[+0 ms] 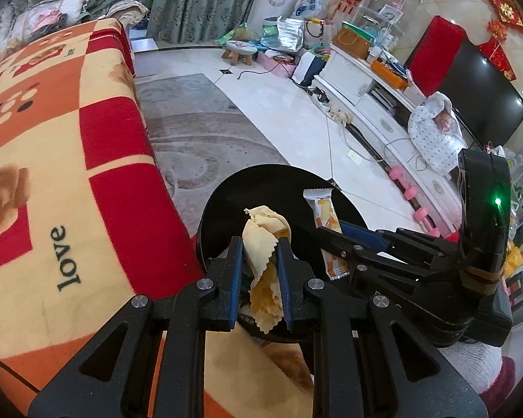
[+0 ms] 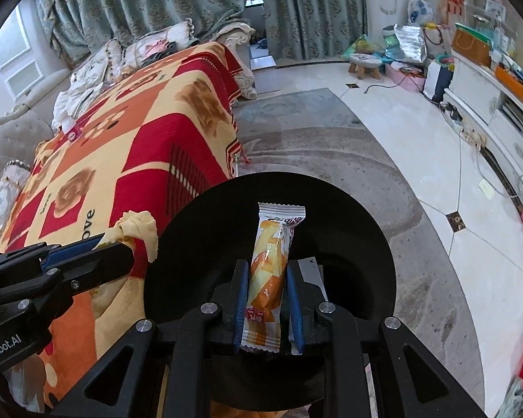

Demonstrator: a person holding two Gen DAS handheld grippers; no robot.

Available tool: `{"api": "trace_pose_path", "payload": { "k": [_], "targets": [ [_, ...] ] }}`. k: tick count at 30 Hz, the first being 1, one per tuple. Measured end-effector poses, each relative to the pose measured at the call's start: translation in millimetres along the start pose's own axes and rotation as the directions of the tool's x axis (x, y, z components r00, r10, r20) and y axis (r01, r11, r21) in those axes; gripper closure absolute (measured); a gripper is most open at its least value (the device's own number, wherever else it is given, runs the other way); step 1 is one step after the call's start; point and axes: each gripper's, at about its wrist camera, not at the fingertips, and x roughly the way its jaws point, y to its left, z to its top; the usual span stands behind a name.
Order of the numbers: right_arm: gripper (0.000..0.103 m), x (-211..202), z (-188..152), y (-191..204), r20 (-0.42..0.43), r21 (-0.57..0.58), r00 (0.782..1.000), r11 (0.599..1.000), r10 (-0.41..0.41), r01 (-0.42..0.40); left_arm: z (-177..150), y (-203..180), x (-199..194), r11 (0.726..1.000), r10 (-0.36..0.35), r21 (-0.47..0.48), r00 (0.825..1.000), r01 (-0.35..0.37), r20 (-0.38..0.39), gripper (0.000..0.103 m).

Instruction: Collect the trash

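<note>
Both pieces of trash hang over the black bin, apparently poised for dropping. The left gripper is clamped on a crumpled yellow wrapper, held near the bin's 9 o'clock rim beside the blanket-covered sofa. The right gripper is clamped on an orange snack packet, upright over the bin's dark middle. Nothing blocks the opening. A grey rug lies at 12 o'clock beyond the bin, and the white TV cabinet stands well apart at 2 o'clock.
</note>
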Motion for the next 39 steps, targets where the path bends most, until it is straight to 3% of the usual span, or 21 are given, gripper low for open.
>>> {"api": "trace_pose_path", "payload": {
  "k": [2, 4, 6, 8, 13, 20, 22, 26, 31, 36, 39],
  "targets": [
    [0.083, 1, 0, -3, 0.001, 0.011, 1.0, 1.0, 0.002, -0.002, 0, -1, 0, 1.0, 0.003, -0.001, 1.0, -0.003, 0.001, 0.078],
    [0.083, 2, -1, -5, 0.001, 0.02, 1.0, 1.0, 0.004, -0.004, 0, -1, -1, 1.0, 0.007, -0.01, 1.0, -0.007, 0.011, 0.056],
    [0.065, 1, -2, -4, 0.002, 0.029, 1.0, 1.0, 0.009, -0.009, 0, 1, -4, 1.0, 0.0, -0.026, 1.0, 0.0, 0.027, 0.05],
    [0.06, -2, -3, -4, 0.01, 0.035, 1.0, 0.999, 0.017, -0.018, 0, 4, -7, 0.999, 0.009, -0.033, 0.999, -0.008, 0.034, 0.049],
    [0.06, -12, -7, 2, 0.028, 0.034, 0.999, 0.999, 0.017, -0.018, -5, 8, -26, 0.998, 0.066, -0.028, 0.995, -0.064, 0.081, 0.049],
    [0.06, -46, -9, 22, 0.119, 0.018, 0.993, 1.0, -0.016, 0.014, -20, 12, -64, 0.991, 0.134, -0.019, 0.978, -0.133, 0.161, 0.049],
    [0.059, -58, -10, 29, 0.155, 0.011, 0.988, 1.0, -0.025, 0.024, -25, 10, -77, 0.985, 0.169, -0.012, 0.966, -0.17, 0.196, 0.049],
    [0.059, -78, -11, 44, 0.212, 0.001, 0.976, 0.999, -0.039, 0.039, -31, 9, -98, 0.984, 0.172, -0.001, 0.955, -0.177, 0.243, 0.049],
    [0.057, -102, -14, 59, 0.269, 0.004, 0.961, 0.998, -0.058, 0.059, -37, 3, -126, 0.974, 0.203, 0.029, 0.927, -0.223, 0.316, 0.049],
    [0.042, -124, -18, 76, 0.321, -0.008, 0.944, 0.997, -0.074, 0.081, -45, -3, -150, 0.972, 0.197, 0.049, 0.907, -0.231, 0.372, 0.049],
    [0.041, -136, -20, 86, 0.357, -0.02, 0.93, 0.994, -0.092, 0.106, -48, -4, -158, 0.97, 0.197, 0.052, 0.899, -0.235, 0.392, 0.049]
  ]
}}
